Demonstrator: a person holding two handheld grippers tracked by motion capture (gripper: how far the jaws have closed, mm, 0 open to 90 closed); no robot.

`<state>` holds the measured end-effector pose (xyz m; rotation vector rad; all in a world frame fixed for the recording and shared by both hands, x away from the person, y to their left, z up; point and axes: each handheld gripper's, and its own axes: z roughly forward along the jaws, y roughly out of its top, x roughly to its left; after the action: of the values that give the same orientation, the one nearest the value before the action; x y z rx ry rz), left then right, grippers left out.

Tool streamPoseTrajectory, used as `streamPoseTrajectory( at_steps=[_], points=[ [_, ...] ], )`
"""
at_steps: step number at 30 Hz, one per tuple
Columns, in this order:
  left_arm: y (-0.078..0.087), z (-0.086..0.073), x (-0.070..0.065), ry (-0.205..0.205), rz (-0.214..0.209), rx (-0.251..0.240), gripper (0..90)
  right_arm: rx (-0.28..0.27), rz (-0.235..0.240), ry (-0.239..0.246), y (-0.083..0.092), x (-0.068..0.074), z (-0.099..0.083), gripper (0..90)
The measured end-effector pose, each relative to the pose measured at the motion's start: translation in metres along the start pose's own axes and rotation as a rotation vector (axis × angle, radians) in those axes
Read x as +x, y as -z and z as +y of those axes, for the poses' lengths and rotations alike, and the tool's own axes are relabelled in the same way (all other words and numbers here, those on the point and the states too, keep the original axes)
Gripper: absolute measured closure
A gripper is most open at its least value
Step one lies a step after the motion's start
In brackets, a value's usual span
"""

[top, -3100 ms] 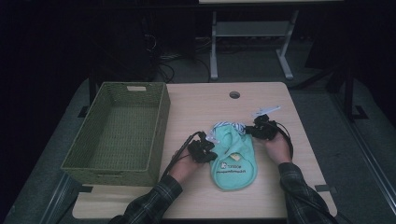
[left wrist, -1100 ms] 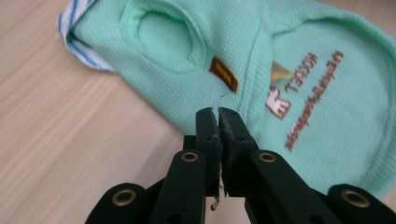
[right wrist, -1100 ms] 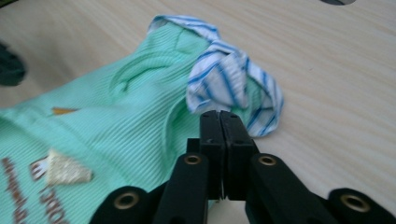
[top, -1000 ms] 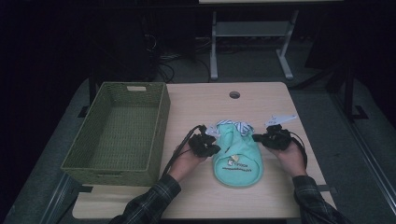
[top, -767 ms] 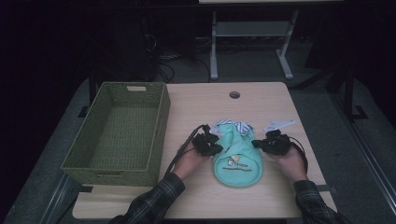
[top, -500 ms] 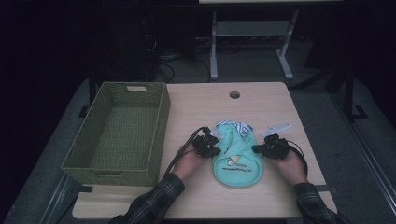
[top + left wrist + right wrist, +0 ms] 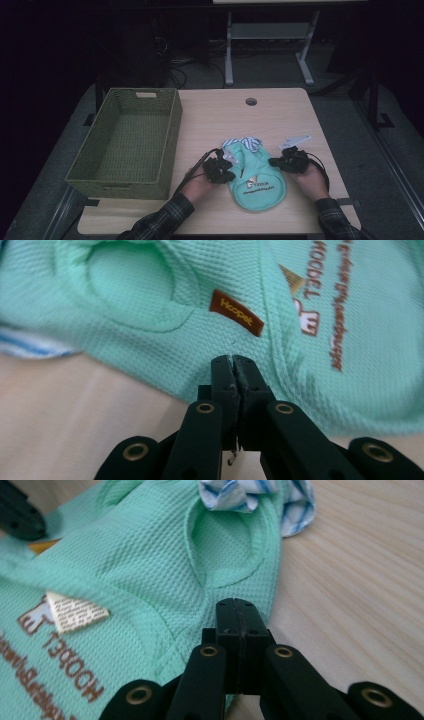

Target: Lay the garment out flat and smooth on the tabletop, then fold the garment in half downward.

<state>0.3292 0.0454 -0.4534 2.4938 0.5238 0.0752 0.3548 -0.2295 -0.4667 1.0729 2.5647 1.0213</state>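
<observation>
High view: I sit at a pale wooden table (image 7: 280, 115) with a small mint-green garment (image 7: 256, 179) lying flat in front of me, printed lettering on its middle and a blue-striped collar (image 7: 244, 143) at its 12 o'clock end. My left tool (image 7: 220, 170) sits at the garment's 9 o'clock edge and my right tool (image 7: 286, 161) at its 3 o'clock edge. A woven green basket (image 7: 165, 140) stands on the table at 9 o'clock from the garment, well apart from it. Left gripper view: my left tool (image 7: 232, 362) has its black jaws pressed together, pinching the garment's (image 7: 165, 305) edge just below a brown sewn label (image 7: 236, 312). Right gripper view: my right tool (image 7: 235, 605) is likewise clamped tight on the garment's (image 7: 125, 565) hem beside an armhole, with bare table (image 7: 360, 580) at 3 o'clock.
</observation>
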Motion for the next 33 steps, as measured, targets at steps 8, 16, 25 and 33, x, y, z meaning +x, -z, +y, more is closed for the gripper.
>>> streamPoseTrajectory(
  at_steps=[8,16,25,33],
  points=[
    [0.001,-0.003,-0.019,-0.008,-0.053,-0.001,87.7,0.001,0.014,0.022,-0.003,0.006,0.002,89.6],
    [0.006,-0.001,-0.009,0.025,-0.042,-0.026,85.4,-0.013,0.015,0.019,0.003,0.009,0.002,89.6],
    [0.023,0.006,0.014,0.058,-0.003,-0.072,84.0,-0.058,0.034,0.006,0.018,0.016,-0.001,89.6],
    [0.029,0.013,0.037,0.106,0.031,-0.098,68.7,-0.070,0.059,0.024,0.023,0.027,-0.002,89.6]
  ],
)
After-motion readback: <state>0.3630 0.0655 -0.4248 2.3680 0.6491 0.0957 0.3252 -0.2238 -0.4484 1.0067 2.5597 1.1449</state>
